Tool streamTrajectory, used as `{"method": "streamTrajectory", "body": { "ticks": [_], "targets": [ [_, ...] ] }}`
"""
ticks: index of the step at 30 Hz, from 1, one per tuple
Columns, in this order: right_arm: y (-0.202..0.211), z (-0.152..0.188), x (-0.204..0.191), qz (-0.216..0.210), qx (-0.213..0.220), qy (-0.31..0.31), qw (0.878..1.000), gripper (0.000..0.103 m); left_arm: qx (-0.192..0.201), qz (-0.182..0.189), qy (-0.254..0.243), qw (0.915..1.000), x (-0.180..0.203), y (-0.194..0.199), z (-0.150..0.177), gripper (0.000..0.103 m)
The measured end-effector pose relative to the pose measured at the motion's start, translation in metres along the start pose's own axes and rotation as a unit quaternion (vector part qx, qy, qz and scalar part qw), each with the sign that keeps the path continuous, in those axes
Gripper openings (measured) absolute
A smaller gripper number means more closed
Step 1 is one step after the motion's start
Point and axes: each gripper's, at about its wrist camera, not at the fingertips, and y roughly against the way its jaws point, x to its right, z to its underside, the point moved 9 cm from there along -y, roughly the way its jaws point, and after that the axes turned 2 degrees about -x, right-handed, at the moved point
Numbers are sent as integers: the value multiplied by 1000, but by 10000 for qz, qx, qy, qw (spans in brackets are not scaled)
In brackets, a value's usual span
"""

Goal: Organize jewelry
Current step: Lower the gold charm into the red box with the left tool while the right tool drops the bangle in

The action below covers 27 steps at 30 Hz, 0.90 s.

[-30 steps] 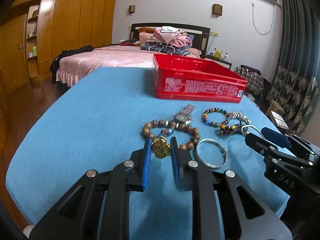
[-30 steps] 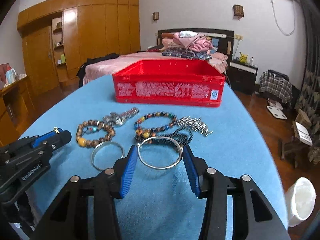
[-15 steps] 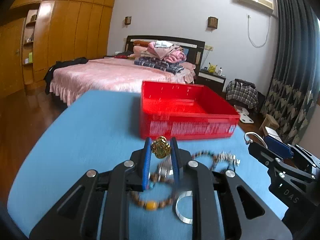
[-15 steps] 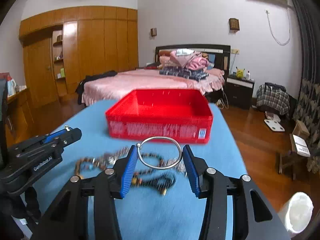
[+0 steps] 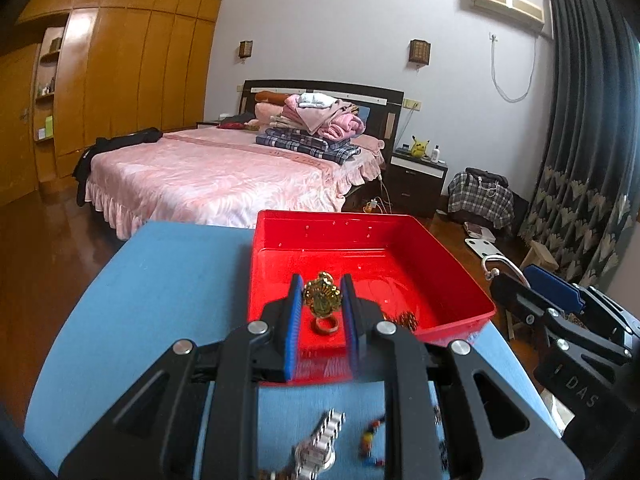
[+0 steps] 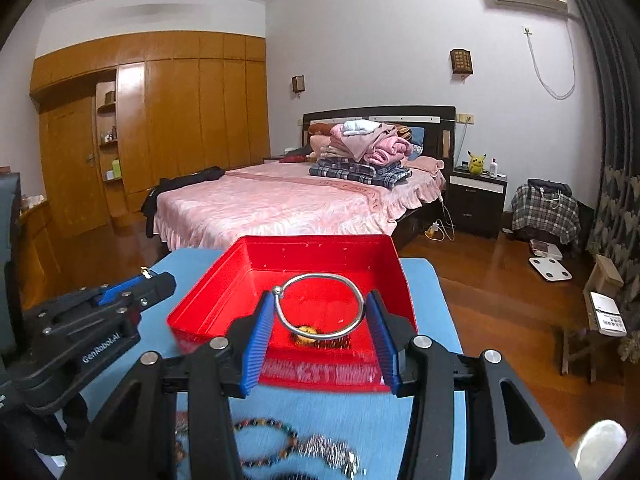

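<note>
One red tray (image 5: 452, 268) sat on the blue tabletop (image 5: 160, 288), some jewelry already inside. Above it, the left tongs (image 5: 320, 300) were nearly closed on one gold ring (image 5: 322, 300), and the right tongs (image 6: 320, 316) were part-open around one silver bangle (image 6: 356, 292).

Glossy red plastic bin (image 5: 448, 264), matt blue cloth tabletop (image 5: 160, 300), polished metal bangle (image 6: 320, 308)

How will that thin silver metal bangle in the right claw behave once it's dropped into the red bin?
The thin silver open bangle keeps its round shape between the right claw pads, so it is probably rigid. Being a smooth ring, it may slide or roll on the red plastic bin's glossy floor. It looks slender, so likely light.
</note>
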Motion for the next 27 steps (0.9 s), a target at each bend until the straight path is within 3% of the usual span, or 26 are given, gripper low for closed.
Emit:
{"method": "streamTrajectory", "body": {
  "ticks": [10,17,20,27],
  "targets": [
    [-58,5,13,-64,-414,-222,9989,46,-392,-16,-62,9992,-6,-57,-3,18],
    [-75,11,16,-16,-551,-185,9983,47,-580,-11,-78,9983,-7,-79,2,19],
    [-76,12,19,40,-525,-193,9984,54,-639,-6,43,9979,-10,-82,2,36],
    [-62,10,29,119,-410,-304,9986,61,-469,-87,95,9988,-25,-63,-4,50]
  ]
}}
